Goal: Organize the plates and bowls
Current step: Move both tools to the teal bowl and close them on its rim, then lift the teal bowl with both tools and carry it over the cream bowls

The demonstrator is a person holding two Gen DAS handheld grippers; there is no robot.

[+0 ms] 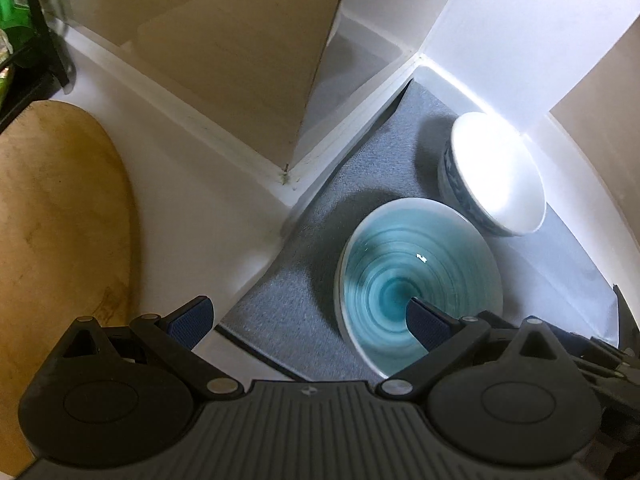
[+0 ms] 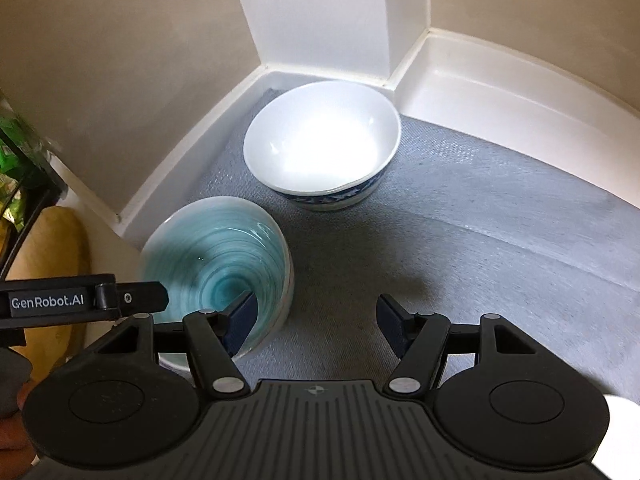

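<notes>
A teal swirl bowl (image 1: 416,276) (image 2: 216,256) stands upright on a grey mat (image 1: 280,300) (image 2: 460,240). Behind it is a white bowl with a blue patterned outside (image 1: 496,172) (image 2: 320,140), also upright. My left gripper (image 1: 310,318) is open: one finger shows over the teal bowl's inside, the other over the white ledge, and the bowl's left rim lies between them unpressed. My right gripper (image 2: 316,314) is open too, one finger over the teal bowl's right edge and the other over the mat. The left gripper's body (image 2: 80,300) reaches in over the bowl from the left.
White walls and a raised white ledge (image 1: 224,184) (image 2: 480,76) close in the mat at the back and left. A wooden board (image 1: 60,220) (image 2: 52,248) lies left of the ledge. Green packets in a black rack (image 1: 16,0) sit at the far left.
</notes>
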